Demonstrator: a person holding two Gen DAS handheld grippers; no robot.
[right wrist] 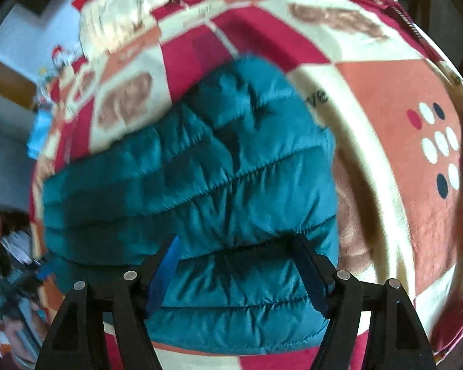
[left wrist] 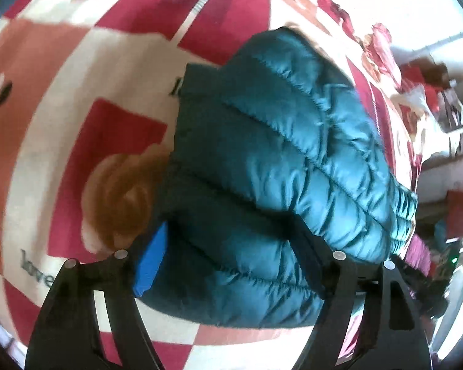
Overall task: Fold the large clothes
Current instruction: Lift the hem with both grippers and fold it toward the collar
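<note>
here, a teal quilted puffer jacket (left wrist: 281, 166) lies bunched on a plush blanket (left wrist: 46, 123) checked in red, cream and salmon, its shiny shell ridged by stitched channels. the left gripper (left wrist: 228, 256) has its fingers spread wide, the puffy fabric bulging between them. the right gripper (right wrist: 237, 262) is likewise spread around a padded fold of the jacket (right wrist: 200, 185), over the blanket (right wrist: 385, 108).
</note>
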